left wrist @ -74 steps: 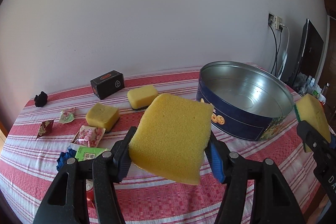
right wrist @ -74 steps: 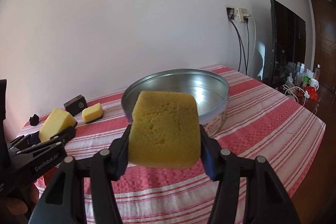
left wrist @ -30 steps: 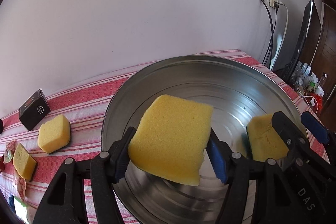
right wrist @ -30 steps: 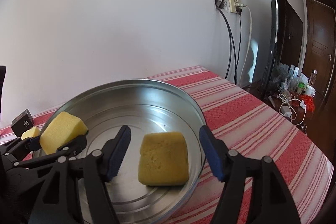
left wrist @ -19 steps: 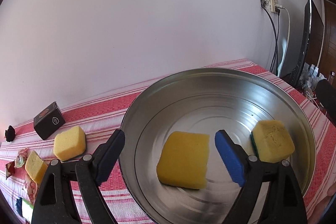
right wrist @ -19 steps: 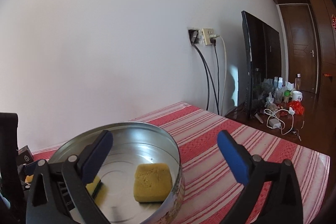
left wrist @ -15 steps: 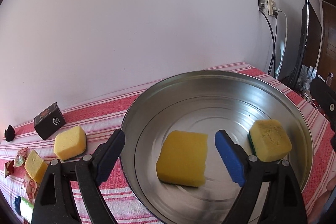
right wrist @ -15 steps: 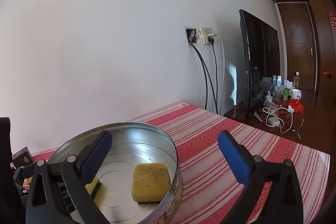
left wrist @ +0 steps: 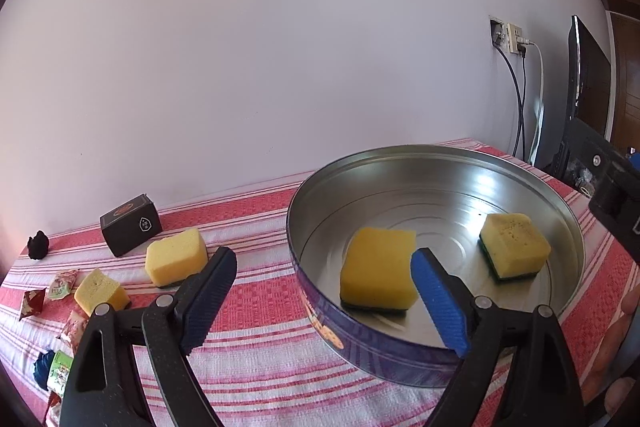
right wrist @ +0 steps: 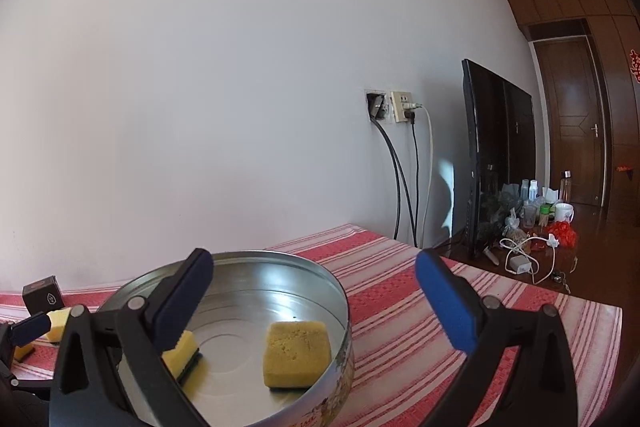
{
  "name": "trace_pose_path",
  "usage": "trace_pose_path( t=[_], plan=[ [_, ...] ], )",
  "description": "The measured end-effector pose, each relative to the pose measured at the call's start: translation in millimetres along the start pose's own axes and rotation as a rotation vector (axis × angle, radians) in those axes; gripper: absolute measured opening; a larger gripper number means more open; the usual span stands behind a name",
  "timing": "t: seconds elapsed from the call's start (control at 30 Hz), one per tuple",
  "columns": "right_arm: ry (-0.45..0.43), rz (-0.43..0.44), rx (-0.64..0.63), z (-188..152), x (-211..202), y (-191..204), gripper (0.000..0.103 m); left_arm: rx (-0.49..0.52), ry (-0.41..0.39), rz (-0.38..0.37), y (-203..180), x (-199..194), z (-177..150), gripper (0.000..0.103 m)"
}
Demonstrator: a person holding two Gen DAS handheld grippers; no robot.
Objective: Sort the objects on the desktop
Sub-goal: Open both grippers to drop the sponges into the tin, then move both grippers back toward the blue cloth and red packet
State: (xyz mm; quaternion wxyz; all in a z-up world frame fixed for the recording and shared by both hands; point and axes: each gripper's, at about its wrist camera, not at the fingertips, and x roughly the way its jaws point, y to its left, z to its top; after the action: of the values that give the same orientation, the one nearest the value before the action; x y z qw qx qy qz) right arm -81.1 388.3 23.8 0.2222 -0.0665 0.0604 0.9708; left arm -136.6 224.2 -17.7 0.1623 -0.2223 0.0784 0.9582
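Sponges lie inside tin rim; left gripper, right gripper gape wide, empty.

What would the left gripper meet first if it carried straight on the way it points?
Probably the near rim of the round metal tin, then the nearer yellow sponge inside; depth is unclear. The left gripper is open and empty.
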Motion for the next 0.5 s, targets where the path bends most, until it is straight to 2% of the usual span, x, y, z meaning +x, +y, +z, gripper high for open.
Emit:
trace_pose_path(
  t=[0.2,0.5],
  plan=[
    [0.040,0.002,-0.012,-5.5,-9.2,7.7,0.103,-0.051,0.023,-0.001,18.3,-12.7,-8.9,0.091],
    [0.088,0.023,0.112,-16.0,-44.3,2.3,0.103,-0.066,0.035,0.018,38.2,-30.0,-21.3,0.091]
  ],
)
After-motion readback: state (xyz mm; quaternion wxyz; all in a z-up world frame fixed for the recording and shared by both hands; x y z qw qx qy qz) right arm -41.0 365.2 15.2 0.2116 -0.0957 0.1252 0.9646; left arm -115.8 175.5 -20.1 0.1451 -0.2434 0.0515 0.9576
